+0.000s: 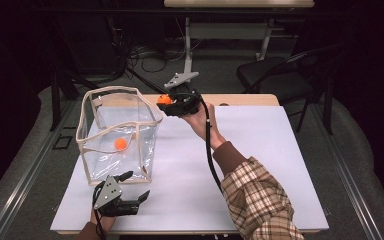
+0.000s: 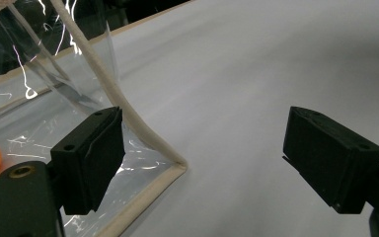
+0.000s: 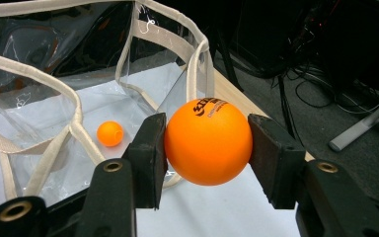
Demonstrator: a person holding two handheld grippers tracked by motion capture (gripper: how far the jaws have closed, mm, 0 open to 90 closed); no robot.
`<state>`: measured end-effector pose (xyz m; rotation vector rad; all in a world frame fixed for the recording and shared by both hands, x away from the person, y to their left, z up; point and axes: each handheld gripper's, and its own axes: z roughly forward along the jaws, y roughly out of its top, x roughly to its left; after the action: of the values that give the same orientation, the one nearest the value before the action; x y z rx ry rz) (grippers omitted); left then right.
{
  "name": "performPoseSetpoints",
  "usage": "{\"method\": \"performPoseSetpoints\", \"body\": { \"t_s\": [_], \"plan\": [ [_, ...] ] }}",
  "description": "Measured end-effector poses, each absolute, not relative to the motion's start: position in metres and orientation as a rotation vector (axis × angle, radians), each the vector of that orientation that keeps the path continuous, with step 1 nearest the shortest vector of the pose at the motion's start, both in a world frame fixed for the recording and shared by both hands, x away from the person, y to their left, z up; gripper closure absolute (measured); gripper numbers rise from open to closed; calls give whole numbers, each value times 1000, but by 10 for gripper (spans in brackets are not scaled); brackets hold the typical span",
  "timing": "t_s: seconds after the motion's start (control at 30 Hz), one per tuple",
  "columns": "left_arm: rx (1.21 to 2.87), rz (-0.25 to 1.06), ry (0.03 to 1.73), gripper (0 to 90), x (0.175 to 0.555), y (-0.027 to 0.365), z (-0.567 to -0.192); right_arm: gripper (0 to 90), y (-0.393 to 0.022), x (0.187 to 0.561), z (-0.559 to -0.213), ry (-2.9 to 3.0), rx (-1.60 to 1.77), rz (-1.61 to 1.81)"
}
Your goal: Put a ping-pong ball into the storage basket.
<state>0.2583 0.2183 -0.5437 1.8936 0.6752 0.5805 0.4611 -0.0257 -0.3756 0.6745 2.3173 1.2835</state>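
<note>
Right gripper view: clamping orange ball (image 3: 208, 142) across its middle in right gripper (image 3: 206, 148).
Handling as light, smooth, rigid; gripping gently above clear bag (image 3: 69, 123); left gripper (image 2: 205, 158) standing wide, empty.

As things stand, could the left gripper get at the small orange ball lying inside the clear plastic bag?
Probably not directly. The left gripper, jaws open, sits outside the bag's near corner, and the clear plastic bag wall stands between it and the small orange ball; it would have to go over the rim.

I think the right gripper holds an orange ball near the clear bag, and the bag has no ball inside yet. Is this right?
Not quite. The right gripper does hold an orange ball near the clear bag, but the bag already has a second orange ball lying on its bottom, as the high view shows.
</note>
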Motion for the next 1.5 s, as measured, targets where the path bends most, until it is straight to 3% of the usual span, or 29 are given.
{"method": "performPoseSetpoints", "body": {
  "t_s": [1.5],
  "plan": [
    [1894,577,674,159,259,218,-544,510,4,467,-371,2322,650,1324]
  ]
}}
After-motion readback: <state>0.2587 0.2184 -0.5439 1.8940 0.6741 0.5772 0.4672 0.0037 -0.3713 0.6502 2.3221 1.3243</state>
